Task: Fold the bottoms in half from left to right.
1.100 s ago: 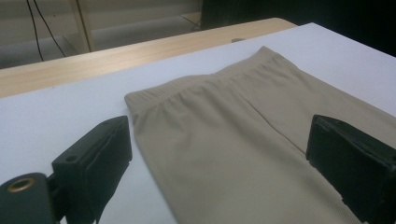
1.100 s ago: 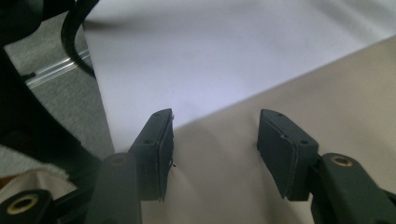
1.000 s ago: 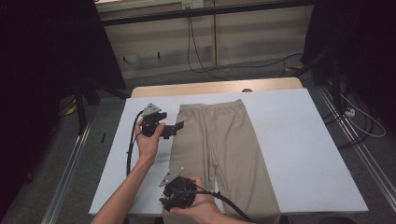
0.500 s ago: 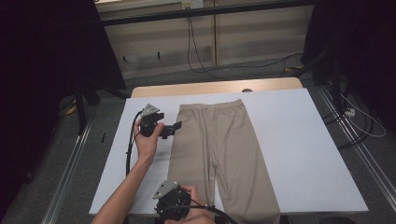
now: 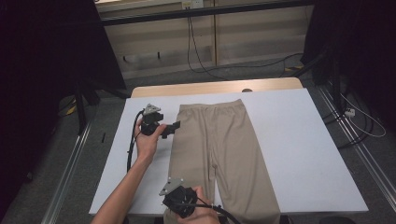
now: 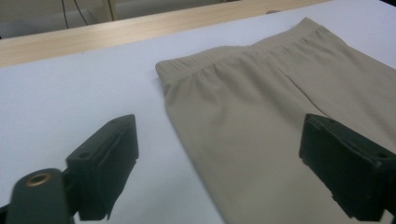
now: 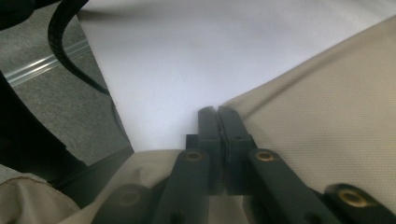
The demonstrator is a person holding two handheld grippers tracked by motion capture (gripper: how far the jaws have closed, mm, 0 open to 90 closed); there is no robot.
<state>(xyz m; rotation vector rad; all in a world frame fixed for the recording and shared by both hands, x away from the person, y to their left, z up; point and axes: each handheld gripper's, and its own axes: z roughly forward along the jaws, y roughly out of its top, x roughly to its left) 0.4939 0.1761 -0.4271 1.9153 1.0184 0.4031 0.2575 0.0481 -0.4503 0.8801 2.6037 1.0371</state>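
Observation:
Beige trousers (image 5: 224, 149) lie flat on the white table (image 5: 299, 140), waistband at the far side. My left gripper (image 5: 174, 127) is open beside the trousers' left edge below the waistband. Its jaws have just been closing a little, and in the left gripper view it (image 6: 222, 123) straddles that edge of the trousers (image 6: 261, 112) without pressing on it. My right gripper (image 5: 178, 205) is at the near end of the left leg. Its jaws have just closed, and in the right gripper view it (image 7: 218, 114) is shut on the edge of the trousers (image 7: 327, 93).
A wooden strip (image 5: 205, 87) runs along the table's far edge. The table's front edge passes under my right hand (image 5: 203, 217). Metal rails (image 5: 70, 158) lie on the floor at the left and right, and cables (image 5: 201, 60) lie beyond the table.
My right hand has drawn back toward the table's front edge, and its gripper now sits at the left leg's near end. The left hand has stayed in place.

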